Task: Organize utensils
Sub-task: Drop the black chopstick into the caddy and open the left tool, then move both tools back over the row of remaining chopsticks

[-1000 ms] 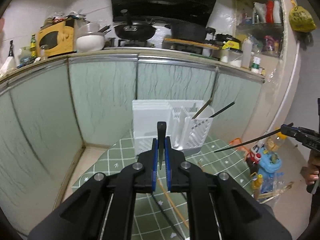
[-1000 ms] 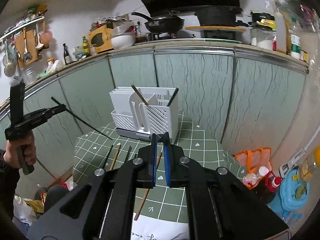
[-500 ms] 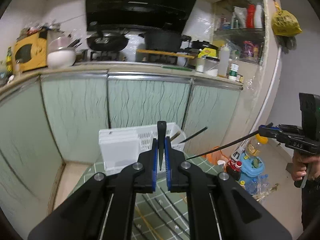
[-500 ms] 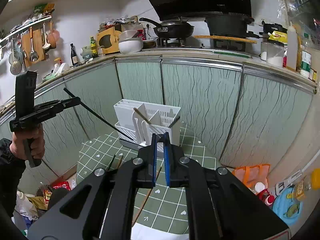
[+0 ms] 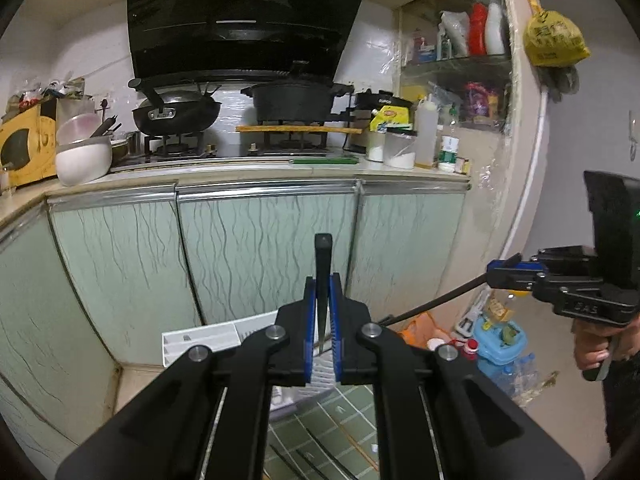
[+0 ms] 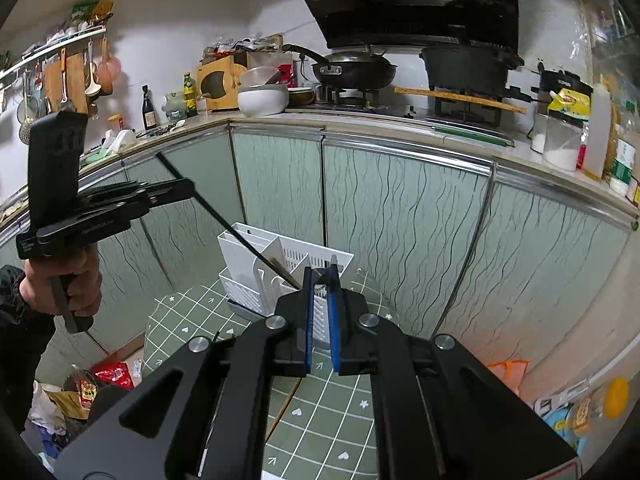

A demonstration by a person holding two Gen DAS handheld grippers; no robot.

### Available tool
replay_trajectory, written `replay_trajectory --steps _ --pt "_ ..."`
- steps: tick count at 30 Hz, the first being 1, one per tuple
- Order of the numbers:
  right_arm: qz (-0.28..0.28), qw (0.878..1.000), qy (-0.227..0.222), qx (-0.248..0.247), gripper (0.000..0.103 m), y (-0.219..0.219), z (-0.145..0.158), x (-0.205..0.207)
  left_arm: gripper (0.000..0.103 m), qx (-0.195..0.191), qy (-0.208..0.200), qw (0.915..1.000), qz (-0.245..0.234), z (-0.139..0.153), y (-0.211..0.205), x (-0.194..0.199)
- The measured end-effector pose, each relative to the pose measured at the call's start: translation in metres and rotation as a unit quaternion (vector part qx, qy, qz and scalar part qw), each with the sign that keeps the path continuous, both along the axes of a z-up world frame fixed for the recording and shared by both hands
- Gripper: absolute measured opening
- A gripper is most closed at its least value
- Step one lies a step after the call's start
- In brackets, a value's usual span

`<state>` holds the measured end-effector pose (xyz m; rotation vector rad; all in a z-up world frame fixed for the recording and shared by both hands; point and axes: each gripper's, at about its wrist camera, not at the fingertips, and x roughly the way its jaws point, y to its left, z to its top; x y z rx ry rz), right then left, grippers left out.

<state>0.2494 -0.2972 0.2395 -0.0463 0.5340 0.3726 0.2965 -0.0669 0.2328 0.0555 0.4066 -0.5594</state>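
My left gripper [image 5: 322, 280] is shut on a black chopstick [image 5: 323, 252] that stands upright between its blue pads. From the right wrist view, the left gripper [image 6: 188, 190] carries that chopstick [image 6: 240, 236] slanting down toward the white utensil holder [image 6: 244, 248]. My right gripper [image 6: 321, 276] is shut on a thin chopstick [image 6: 286, 404] whose lower end shows below its fingers. In the left wrist view the right gripper [image 5: 494, 274] hangs at the right, its chopstick [image 5: 432, 306] slanting down-left. The holder [image 5: 200, 340] is mostly hidden behind my left fingers. It holds two chopsticks.
The holder stands on a table with a green checked cloth [image 6: 352, 392]; loose chopsticks [image 5: 308, 456] lie on it. Pale green cabinet doors [image 5: 260, 256] rise close behind. Bags and toys [image 5: 500, 344] clutter the floor at the right, packets [image 6: 108, 376] at the left.
Both grippers have risen, each keeping its chopstick. The holder and table have sunk lower in both views, and the left view has swung toward the stove.
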Motion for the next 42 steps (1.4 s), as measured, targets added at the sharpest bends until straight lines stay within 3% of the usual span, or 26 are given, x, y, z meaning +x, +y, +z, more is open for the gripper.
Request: replay_trajectory --steps 5,26,27,28,29,30,31,33,42 --pt "0.002 1.000 0.004 -0.001 0.006 0.004 -0.006 0.022 0.008 -0.009 0.005 0.9999 -0.004 -0.007 0.001 0.023" --pt "0.007 0.999 0.029 0.011 0.006 0.016 -0.057 0.085 0.009 0.017 0.037 0.9992 0.002 -0.061 0.003 0.073" --pt "0.005 0.999 0.030 0.014 0.012 0.014 -0.058 0.087 0.021 0.016 0.036 0.9992 0.006 -0.062 0.005 0.073" --pt "0.001 0.999 0.030 0.016 0.024 0.011 -0.058 0.088 0.050 0.018 0.035 0.9991 0.013 -0.063 0.007 0.073" --pt "-0.003 0.999 0.026 0.018 0.054 0.010 -0.058 0.088 0.063 0.018 0.032 0.9991 0.022 -0.063 0.010 0.072" --pt "-0.010 1.000 0.014 0.019 0.078 0.007 -0.057 0.085 0.085 0.017 0.021 0.9991 0.033 -0.062 0.014 0.069" --pt "-0.013 1.000 0.004 0.020 0.083 0.006 -0.056 0.084 0.093 0.016 0.015 0.9990 0.039 -0.061 0.017 0.067" --pt "-0.020 1.000 -0.006 0.021 0.096 0.003 -0.055 0.080 0.099 0.013 0.007 0.9984 0.054 -0.059 0.024 0.062" --pt "-0.042 0.999 -0.015 0.027 0.096 -0.003 -0.051 0.055 0.099 0.053 0.005 0.9940 0.096 -0.061 0.035 0.033"
